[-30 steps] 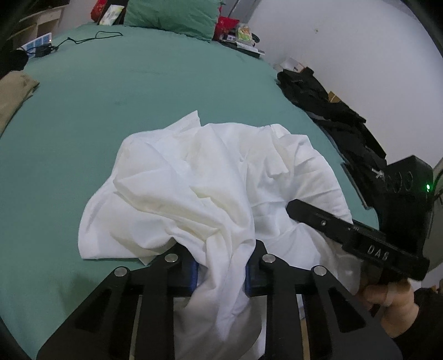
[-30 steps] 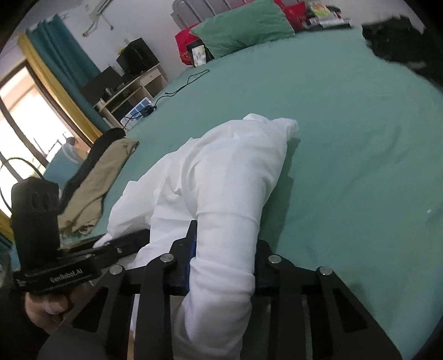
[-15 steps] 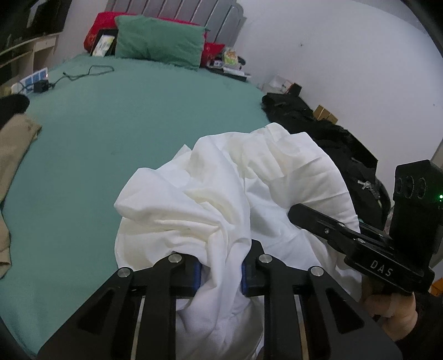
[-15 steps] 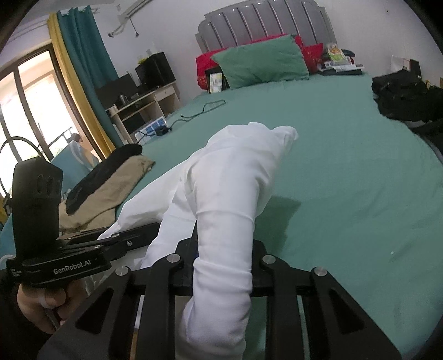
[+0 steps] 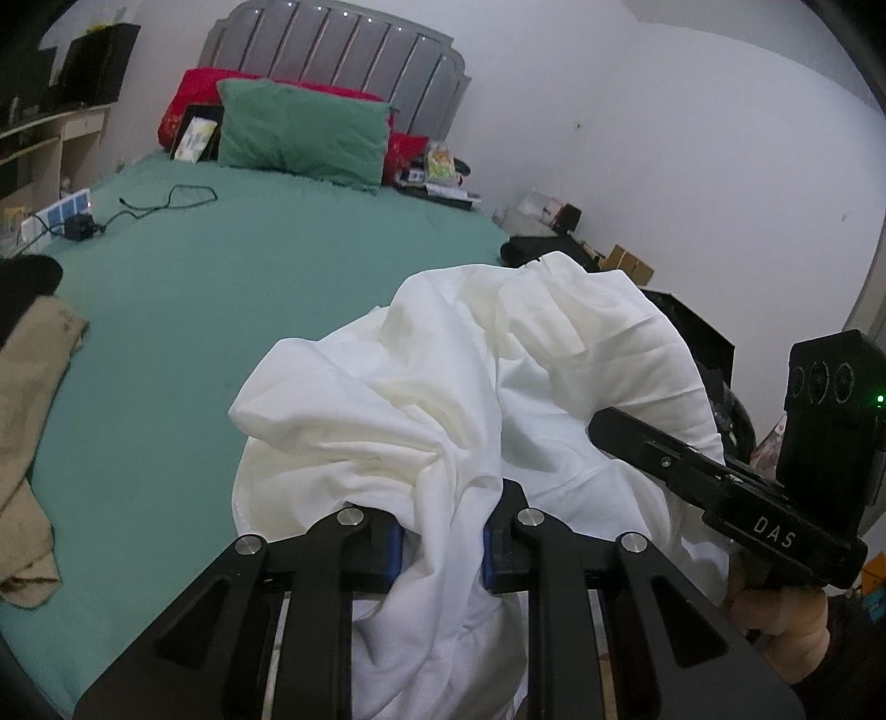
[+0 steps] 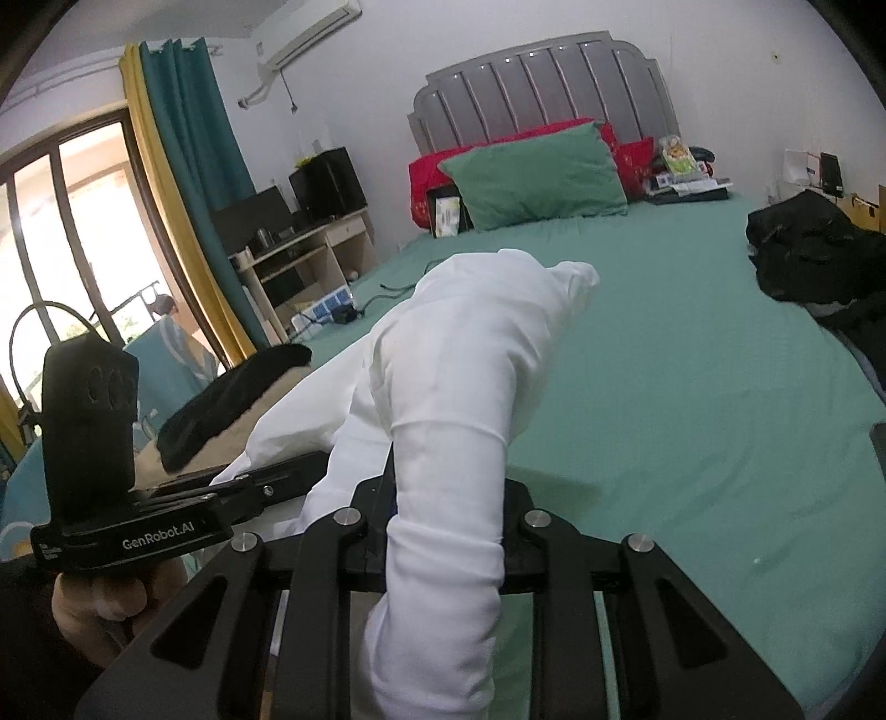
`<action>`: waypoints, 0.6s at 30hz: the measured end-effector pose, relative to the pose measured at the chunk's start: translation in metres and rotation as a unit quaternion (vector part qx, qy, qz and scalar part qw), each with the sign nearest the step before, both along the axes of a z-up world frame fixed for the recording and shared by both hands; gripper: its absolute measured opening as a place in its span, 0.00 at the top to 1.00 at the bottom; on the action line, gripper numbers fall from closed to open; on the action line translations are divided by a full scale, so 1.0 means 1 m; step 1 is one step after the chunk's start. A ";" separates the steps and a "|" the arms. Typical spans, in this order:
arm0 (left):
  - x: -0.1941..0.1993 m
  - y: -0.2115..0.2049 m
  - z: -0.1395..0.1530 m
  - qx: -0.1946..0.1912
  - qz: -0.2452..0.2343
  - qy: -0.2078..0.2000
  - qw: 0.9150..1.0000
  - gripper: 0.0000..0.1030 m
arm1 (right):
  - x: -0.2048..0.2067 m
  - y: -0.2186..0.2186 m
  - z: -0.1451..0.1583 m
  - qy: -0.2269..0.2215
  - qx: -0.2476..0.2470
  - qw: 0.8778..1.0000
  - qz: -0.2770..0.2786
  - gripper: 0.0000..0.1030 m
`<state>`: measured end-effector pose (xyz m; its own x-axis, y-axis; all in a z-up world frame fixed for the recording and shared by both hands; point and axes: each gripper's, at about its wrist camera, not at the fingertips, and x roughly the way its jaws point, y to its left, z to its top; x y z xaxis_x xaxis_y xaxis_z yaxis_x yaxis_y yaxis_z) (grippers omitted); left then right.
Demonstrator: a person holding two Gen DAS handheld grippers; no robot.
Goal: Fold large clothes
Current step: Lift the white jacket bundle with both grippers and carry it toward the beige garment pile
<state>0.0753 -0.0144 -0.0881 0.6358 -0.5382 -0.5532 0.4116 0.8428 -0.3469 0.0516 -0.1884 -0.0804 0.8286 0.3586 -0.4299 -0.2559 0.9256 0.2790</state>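
Bedroom with white walls (image 5: pixel 664 138). Bed (image 6: pixel 692 387) under a green sheet, grey padded headboard (image 6: pixel 542 88), green pillow (image 6: pixel 537 177) against red cushions (image 6: pixel 429 171). Wooden desk (image 6: pixel 310 255) beside teal and yellow curtains (image 6: pixel 183 166). Daylight through a glazed door (image 6: pixel 72 232). Air conditioner (image 6: pixel 307 33) mounted high.
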 end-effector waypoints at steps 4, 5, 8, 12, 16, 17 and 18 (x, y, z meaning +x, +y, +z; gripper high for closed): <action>0.004 0.007 0.011 -0.009 0.006 -0.012 1.000 0.79 | 0.003 0.007 0.012 -0.013 -0.002 1.000 0.000 0.78; 0.006 0.012 0.013 -0.017 0.011 -0.012 1.000 0.79 | 0.005 0.009 0.015 -0.016 -0.004 1.000 0.001 0.78; 0.012 0.024 0.015 -0.038 0.021 -0.006 0.999 0.79 | 0.012 0.016 0.022 -0.025 -0.008 1.000 0.006 0.78; 0.021 0.046 0.025 -0.043 0.033 -0.019 0.998 0.79 | 0.024 0.032 0.031 -0.037 -0.008 0.999 0.014 0.78; 0.031 0.067 0.031 -0.040 0.042 -0.030 0.998 0.79 | 0.036 0.052 0.035 -0.046 -0.012 0.999 0.025 0.78; 0.033 0.072 0.032 -0.042 0.044 -0.031 0.998 0.79 | 0.040 0.058 0.036 -0.048 -0.013 0.998 0.028 0.78; 0.034 0.079 0.031 -0.043 0.047 -0.033 0.997 0.79 | 0.042 0.062 0.037 -0.049 -0.013 0.998 0.031 0.78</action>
<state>0.1097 0.0644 -0.0568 0.7189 -0.5183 -0.4633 0.3566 0.8470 -0.3942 0.0940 -0.1265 -0.0437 0.8442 0.3996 -0.3573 -0.3373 0.9140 0.2253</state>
